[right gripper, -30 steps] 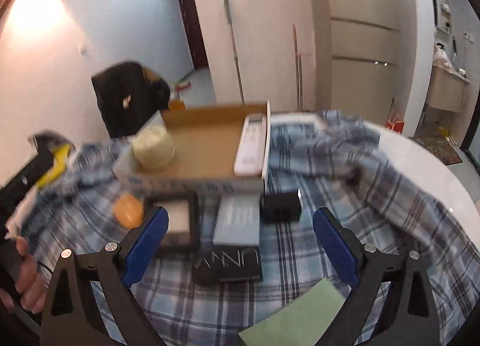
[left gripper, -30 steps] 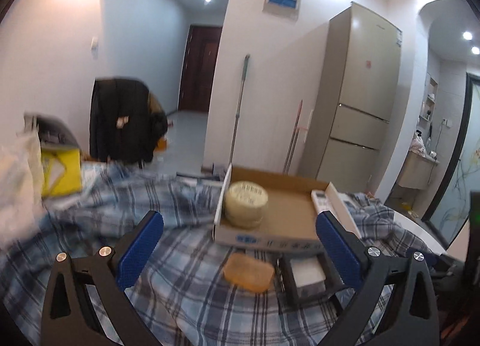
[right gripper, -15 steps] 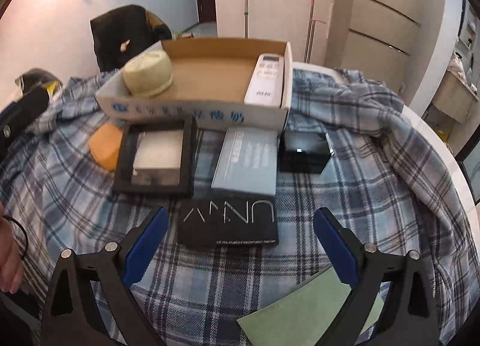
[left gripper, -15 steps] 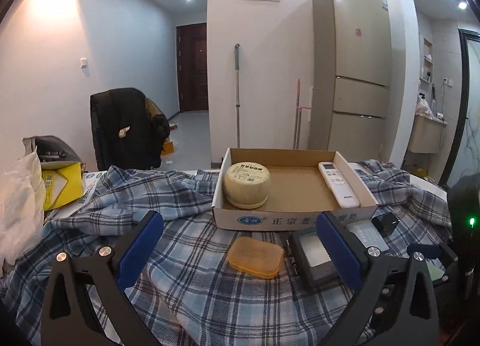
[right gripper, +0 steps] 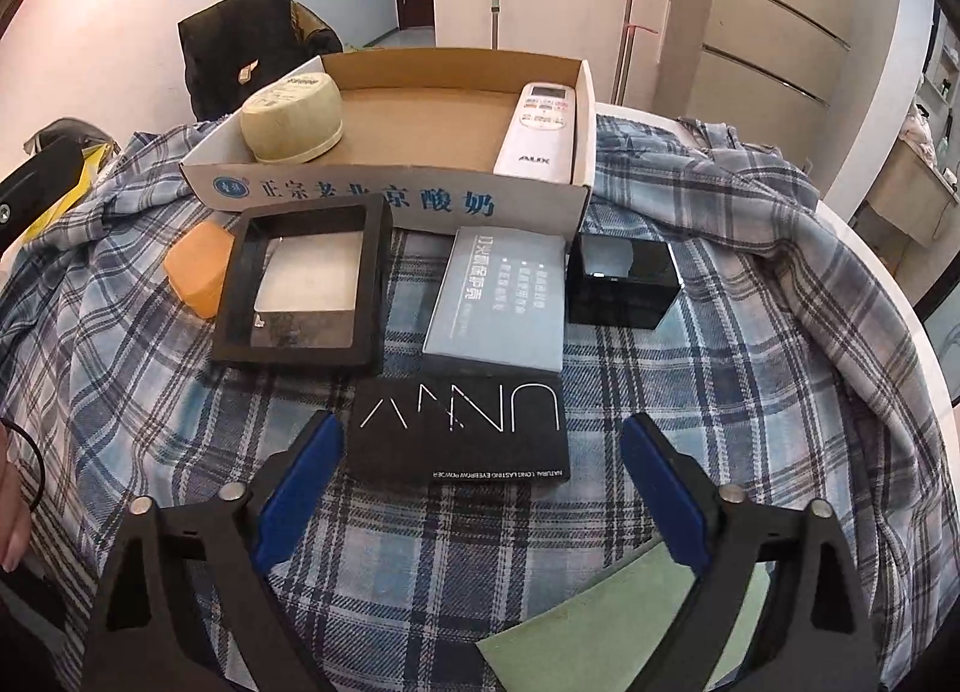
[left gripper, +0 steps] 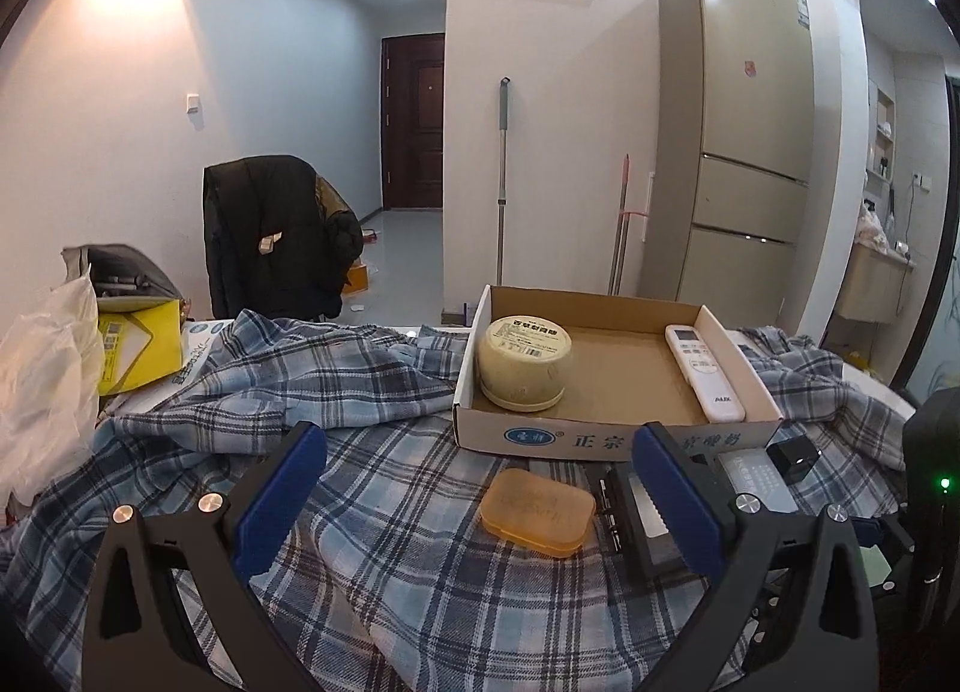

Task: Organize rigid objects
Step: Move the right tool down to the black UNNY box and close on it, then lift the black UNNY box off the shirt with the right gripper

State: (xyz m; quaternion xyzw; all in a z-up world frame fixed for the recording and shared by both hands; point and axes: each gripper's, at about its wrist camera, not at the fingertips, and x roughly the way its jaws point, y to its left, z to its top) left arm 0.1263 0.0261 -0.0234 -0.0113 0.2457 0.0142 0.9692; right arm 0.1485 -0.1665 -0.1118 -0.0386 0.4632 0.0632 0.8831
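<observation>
UNNY box (right gripper: 459, 431), flat and black, lies low in the centre of the right wrist frame, between the spread blue pads (right gripper: 299, 491) of the right gripper (right gripper: 480, 497). Its jaws have just been closing a little but stand clear of the box, grasping nothing. Beyond it sit a pale blue box (right gripper: 498, 299), a black frame case (right gripper: 303, 287) to its left, an orange case (right gripper: 201, 266) at the left edge of that, and a small black cube (right gripper: 621, 287) on the right, all on the plaid cloth (right gripper: 750, 344). Farthest, the cardboard tray (right gripper: 396, 197) holds a cream tub (right gripper: 294, 119) and a white remote (right gripper: 540, 131). In the left wrist frame the left gripper (left gripper: 480, 500) hangs released above the cloth.
</observation>
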